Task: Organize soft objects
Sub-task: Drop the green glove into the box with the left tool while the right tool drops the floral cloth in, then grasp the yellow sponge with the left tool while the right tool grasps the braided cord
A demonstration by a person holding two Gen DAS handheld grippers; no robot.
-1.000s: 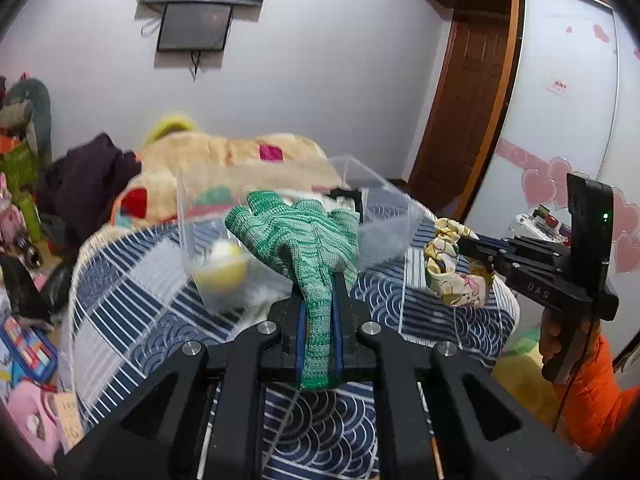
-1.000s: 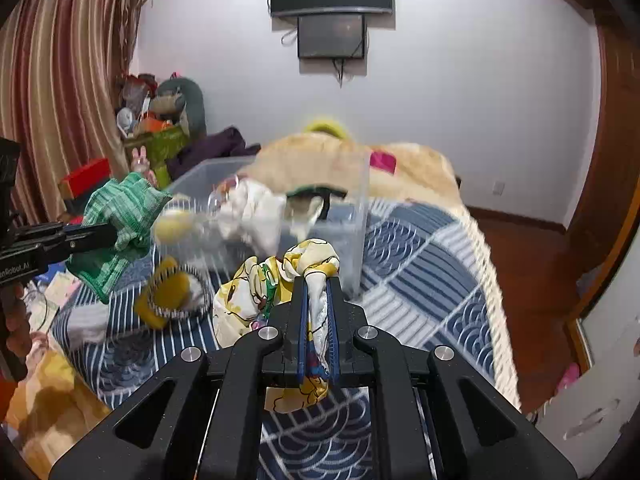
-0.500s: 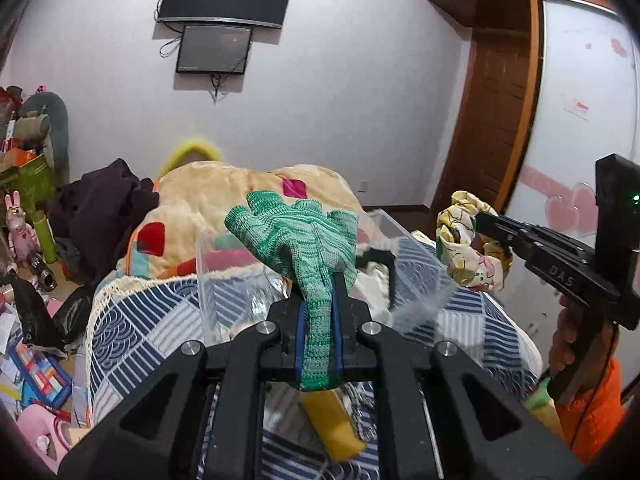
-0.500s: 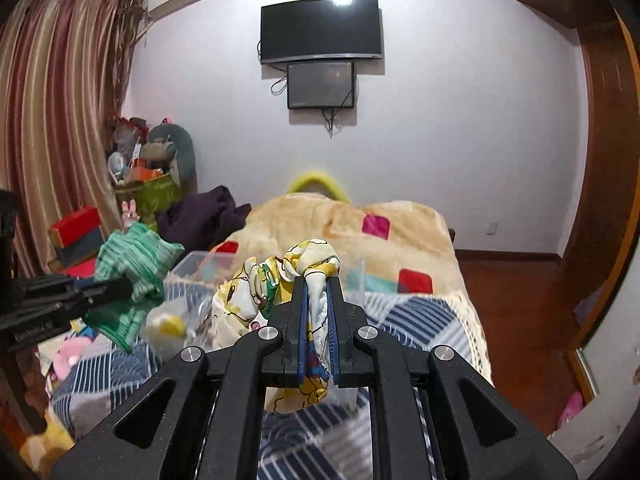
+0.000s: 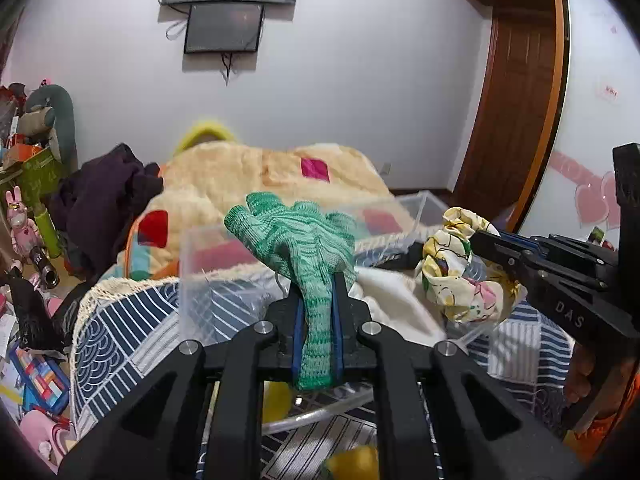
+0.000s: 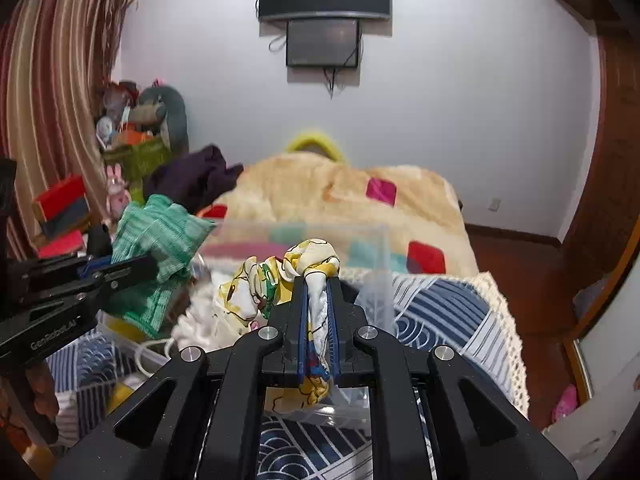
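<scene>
Soft things were both airborne over the clear bin: my left gripper clamped the green glove, my right gripper pinched the yellow floral cloth, and I judged either could drape over the rim if released too near the wall.

Knitted glove, clear plastic bin

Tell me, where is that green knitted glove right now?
The green knitted glove is pinched in the left hand-held gripper, held above the clear plastic bin on the bed, left of the yellow patterned cloth.
</scene>
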